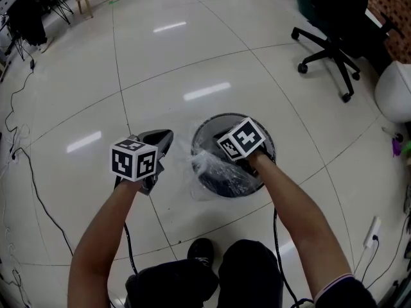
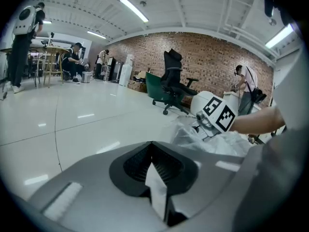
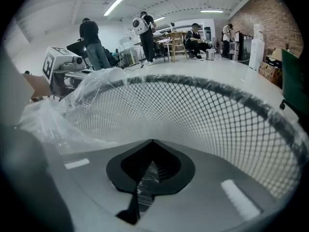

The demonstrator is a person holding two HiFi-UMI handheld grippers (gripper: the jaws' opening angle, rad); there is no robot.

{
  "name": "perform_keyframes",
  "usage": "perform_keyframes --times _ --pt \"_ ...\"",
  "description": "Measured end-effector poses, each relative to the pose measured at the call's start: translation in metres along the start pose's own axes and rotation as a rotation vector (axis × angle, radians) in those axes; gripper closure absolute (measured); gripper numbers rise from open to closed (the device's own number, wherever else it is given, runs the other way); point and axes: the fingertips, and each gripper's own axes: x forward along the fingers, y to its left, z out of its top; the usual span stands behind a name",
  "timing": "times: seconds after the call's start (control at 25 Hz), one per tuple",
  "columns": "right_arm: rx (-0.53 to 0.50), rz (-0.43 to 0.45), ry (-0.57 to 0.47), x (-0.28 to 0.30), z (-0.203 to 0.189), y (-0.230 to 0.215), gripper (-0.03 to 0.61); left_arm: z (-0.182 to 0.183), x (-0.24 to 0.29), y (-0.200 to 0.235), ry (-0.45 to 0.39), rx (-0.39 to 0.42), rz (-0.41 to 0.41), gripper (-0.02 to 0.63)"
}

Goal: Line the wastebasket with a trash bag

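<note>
Showing the wastebasket on the floor, mouth up, at centre of the head view. The right claw is clenched on a twist of clear bag film and sits inside the mouth, with the mesh wall curving past it from 12 to 3 o'clock. The bag is bunched over the rim at about 8 to 9 o'clock, partly spilling outside; the rim from 10 round to 5 looks bare. The left claw is clenched too (a pale sliver shows at its seam; film or pad, I cannot tell). It hovers outside the basket at 9 o'clock, near the bunch. The loose film thus lies at 3 o'clock from the left claw, between the two claws. The left claw is judged the nearer one for drawing the hem over the rim.
</note>
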Motion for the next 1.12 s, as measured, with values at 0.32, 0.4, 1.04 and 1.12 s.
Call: perform_keyframes --times 0.32,0.4,1.04,1.12 --pt "0.063 -0.022 0.011 0.019 -0.012 -0.018 0.577 -0.011 0.006 0.013 -0.013 -0.040 -0.004 0.601" --pt "0.077 -0.014 0.021 0.024 -0.015 -0.018 0.577 -0.013 0.006 0.015 -0.020 -0.048 -0.006 0.601" --pt "0.082 0.014 0.118 0.056 -0.036 -0.011 0.577 -0.036 0.018 0.030 -0.030 -0.115 -0.024 0.601" --pt "0.074 0.014 0.134 0.060 -0.039 -0.010 0.577 -0.037 0.018 0.032 -0.031 -0.121 -0.025 0.601"
